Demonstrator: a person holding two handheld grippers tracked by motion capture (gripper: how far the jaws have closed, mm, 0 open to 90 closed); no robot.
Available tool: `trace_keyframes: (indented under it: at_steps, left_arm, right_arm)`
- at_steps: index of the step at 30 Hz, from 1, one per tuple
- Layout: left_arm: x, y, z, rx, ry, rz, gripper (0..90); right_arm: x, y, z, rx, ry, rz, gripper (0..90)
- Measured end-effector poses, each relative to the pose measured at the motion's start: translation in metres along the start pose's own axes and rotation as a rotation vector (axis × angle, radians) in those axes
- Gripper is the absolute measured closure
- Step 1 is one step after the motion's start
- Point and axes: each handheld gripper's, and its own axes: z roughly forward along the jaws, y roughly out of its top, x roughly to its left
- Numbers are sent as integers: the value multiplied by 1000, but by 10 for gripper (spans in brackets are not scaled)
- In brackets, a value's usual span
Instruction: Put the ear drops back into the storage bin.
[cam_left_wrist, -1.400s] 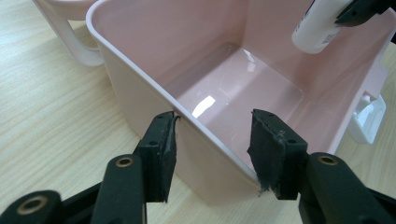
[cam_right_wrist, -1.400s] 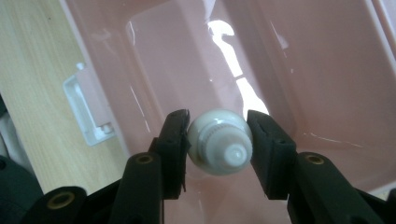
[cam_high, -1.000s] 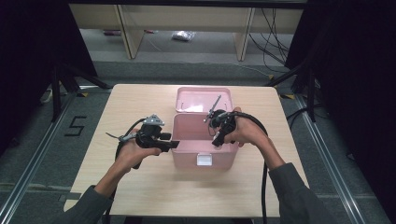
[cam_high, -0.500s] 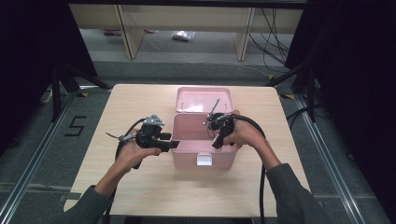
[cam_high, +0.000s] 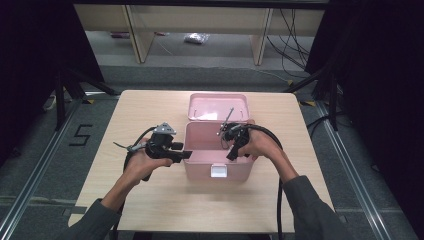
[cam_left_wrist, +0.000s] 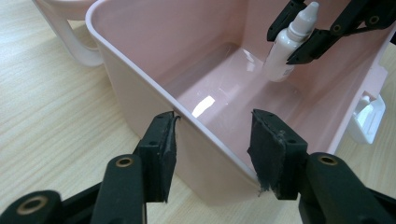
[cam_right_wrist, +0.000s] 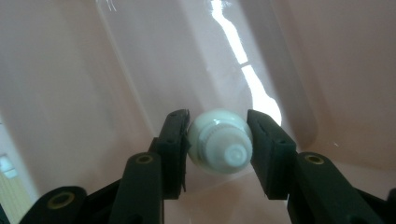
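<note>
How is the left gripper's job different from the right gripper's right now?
The left gripper straddles the wall of the pink box, one jaw outside and one inside; the right gripper is shut on a white dropper bottle. The left sits at the rim; the right reaches down inside. Both are black and two-jawed.

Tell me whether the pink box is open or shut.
Open: the pink box has its lid swung back, baring the inside.

In the right gripper view the white bottle (cam_right_wrist: 219, 147) shows just its cap end, its body hidden behind it, while the high view leaves it too small to make out inside the pink box (cam_high: 202, 142).
</note>
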Motion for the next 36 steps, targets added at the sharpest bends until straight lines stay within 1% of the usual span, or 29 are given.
trace_keyframes:
  at_steps: [1, 2, 4, 6, 8, 9, 10, 11, 12, 13, 14, 15, 16, 18, 21, 23, 24, 25, 26, 27, 28, 29, 31, 32, 33, 34, 35, 36]
  left_arm:
    - [0, 0, 0, 0, 0, -3, 507]
    - [1, 0, 0, 5, -8, 1, 507]
    - [0, 0, 0, -2, 1, -1, 507]
    - [1, 0, 0, 2, -9, 1, 507]
    - [1, 0, 0, 3, -8, 0, 507]
    - [1, 0, 0, 2, -8, 1, 507]
    - [1, 0, 0, 2, -8, 0, 506]
    - [1, 0, 0, 2, -8, 0, 507]
    - [1, 0, 0, 2, -8, 0, 507]
    - [1, 0, 0, 2, -8, 0, 507]
    - [1, 0, 0, 2, -8, 0, 507]
    - [1, 0, 0, 3, -9, 1, 507]
    - [1, 0, 0, 1, -9, -1, 507]
    - [1, 0, 0, 2, -8, 0, 506]
    - [1, 0, 0, 2, -8, 0, 507]
    - [1, 0, 0, 2, -8, 0, 506]
    - [1, 0, 0, 2, -8, 0, 507]
    - [1, 0, 0, 2, -8, 1, 506]
    - [0, 0, 0, 1, -7, 1, 506]
    - [1, 0, 0, 2, -8, 2, 506]
    - [1, 0, 0, 2, -8, 1, 506]
    - [1, 0, 0, 2, -8, 0, 506]
    - [1, 0, 0, 2, -9, 0, 506]
    - [1, 0, 0, 2, -9, -1, 506]
    - [1, 0, 0, 2, -8, -1, 506]
    - [1, 0, 0, 2, -8, 0, 506]
    - [1, 0, 0, 2, -8, -1, 506]
    - [1, 0, 0, 2, -8, 0, 506]
  right_arm:
    - [-1, 0, 1, -1, 2, -14, 604]
    - [-3, 0, 2, -9, -2, -41, 604]
    - [-1, -1, 3, 6, 1, -10, 604]
    - [0, -1, 4, 11, -5, 4, 604]
    - [0, -1, 5, 7, -4, 5, 604]
    - [-2, -1, 6, 7, 5, -24, 604]
    - [-1, -2, 6, 12, 8, -5, 604]
    - [0, -2, 7, 9, -1, -2, 604]
    - [1, -1, 8, 14, 1, -1, 604]
    - [0, -1, 9, 9, 0, -18, 604]
    - [0, -2, 9, 14, 1, -13, 604]
    - [-2, -1, 10, 9, -5, -50, 604]
    - [1, -1, 10, 21, -7, -3, 604]
    - [-1, -1, 12, 10, -9, -45, 604]
    - [2, 0, 12, 26, -7, -6, 604]
    - [-1, 1, 14, 16, -20, -68, 604]
    - [1, 0, 14, 23, -14, -43, 604]
    - [1, 1, 14, 24, -15, -44, 604]
    - [3, 0, 15, 28, -10, -21, 604]
    - [1, 0, 16, 25, -15, -58, 604]
    - [1, 0, 17, 28, -13, -58, 604]
    - [3, 0, 18, 31, -1, -34, 604]
    - [4, 0, 20, 42, -1, -30, 604]
    - [2, -1, 21, 40, 3, -51, 604]
    - [1, -1, 23, 43, 1, -57, 604]
    - [1, -2, 24, 48, 4, -37, 604]
    - [1, -2, 25, 49, 3, -47, 604]
    - [1, -3, 27, 51, 13, -40, 604]
